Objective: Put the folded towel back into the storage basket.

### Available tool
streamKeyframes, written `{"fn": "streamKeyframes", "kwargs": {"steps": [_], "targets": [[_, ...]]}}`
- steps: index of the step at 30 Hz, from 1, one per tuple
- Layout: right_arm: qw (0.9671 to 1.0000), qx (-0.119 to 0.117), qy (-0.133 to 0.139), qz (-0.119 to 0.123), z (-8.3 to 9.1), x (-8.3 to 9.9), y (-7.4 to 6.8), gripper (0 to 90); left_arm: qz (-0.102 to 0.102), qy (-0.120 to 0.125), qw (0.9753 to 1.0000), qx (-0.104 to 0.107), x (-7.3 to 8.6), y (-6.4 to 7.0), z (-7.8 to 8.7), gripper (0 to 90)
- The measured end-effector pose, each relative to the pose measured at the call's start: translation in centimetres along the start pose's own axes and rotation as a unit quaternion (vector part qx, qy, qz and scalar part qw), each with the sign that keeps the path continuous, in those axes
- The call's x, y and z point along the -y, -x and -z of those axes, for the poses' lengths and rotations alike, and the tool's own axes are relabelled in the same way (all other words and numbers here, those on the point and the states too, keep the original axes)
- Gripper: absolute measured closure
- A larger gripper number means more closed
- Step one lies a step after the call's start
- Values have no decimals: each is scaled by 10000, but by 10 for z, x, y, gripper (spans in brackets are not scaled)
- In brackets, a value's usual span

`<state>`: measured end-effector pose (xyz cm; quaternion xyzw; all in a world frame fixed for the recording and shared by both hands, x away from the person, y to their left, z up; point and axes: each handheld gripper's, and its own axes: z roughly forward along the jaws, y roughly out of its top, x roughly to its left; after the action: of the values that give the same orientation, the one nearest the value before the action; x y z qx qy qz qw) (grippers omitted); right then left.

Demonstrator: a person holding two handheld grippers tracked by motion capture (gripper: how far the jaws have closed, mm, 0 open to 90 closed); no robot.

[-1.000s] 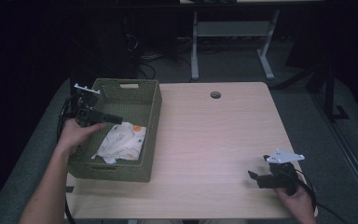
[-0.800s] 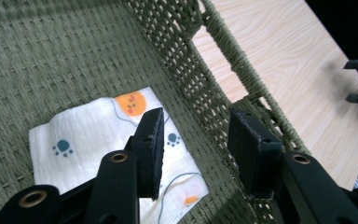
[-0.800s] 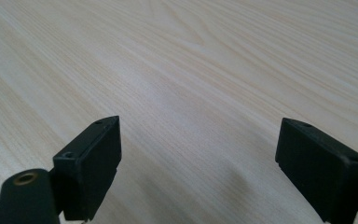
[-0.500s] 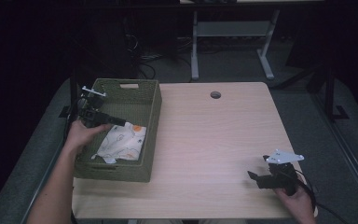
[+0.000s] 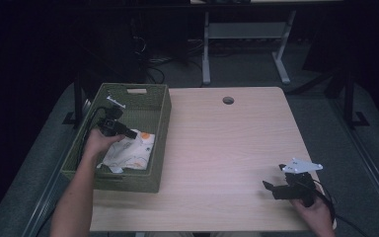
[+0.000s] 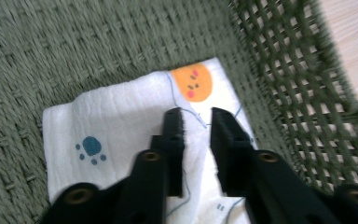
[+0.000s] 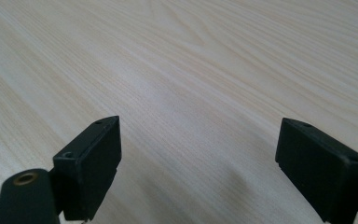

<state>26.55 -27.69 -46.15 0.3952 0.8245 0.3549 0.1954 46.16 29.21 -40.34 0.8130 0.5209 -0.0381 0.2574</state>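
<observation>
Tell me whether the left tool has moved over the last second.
Yes. In the high view the left tool has slid toward the basket's far end, away from the person, and hangs over the printed cloth inside.

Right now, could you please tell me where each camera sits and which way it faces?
High view: above the person's side, looking forward and down on the table; forearms, left gripper in the green basket, right gripper.
Left gripper view: rides the left gripper, looking down past its narrowly parted jaws at the white printed cloth.
Right gripper view: rides the right gripper, jaws wide, facing bare tabletop.
Shared: high and left gripper views show cloth and basket.
</observation>
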Motion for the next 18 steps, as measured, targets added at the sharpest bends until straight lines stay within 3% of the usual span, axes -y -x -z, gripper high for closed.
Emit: {"fn": "streamKeyframes", "kwargs": {"steps": [2, 4, 7, 11, 18], "targets": [[10000, 6, -17, 7, 0, 0, 0, 139, 62, -85, 9999, -38, -2, -2, -4, 815], [10000, 5, -14, 14, 0, 0, 0, 139, 84, -116, 9997, -220, -4, -3, -8, 815], [10000, 0, 4, -1, 0, 0, 0, 138, 177, -355, 9979, -514, -6, -7, -16, 802], [10000, -7, 9, -3, 0, 1, 0, 139, 195, -658, 9949, -738, -4, -12, -24, 791], [10000, -13, -1, 31, 0, 1, -1, 139, 217, -644, 9947, -776, -5, -11, -25, 782]]}}
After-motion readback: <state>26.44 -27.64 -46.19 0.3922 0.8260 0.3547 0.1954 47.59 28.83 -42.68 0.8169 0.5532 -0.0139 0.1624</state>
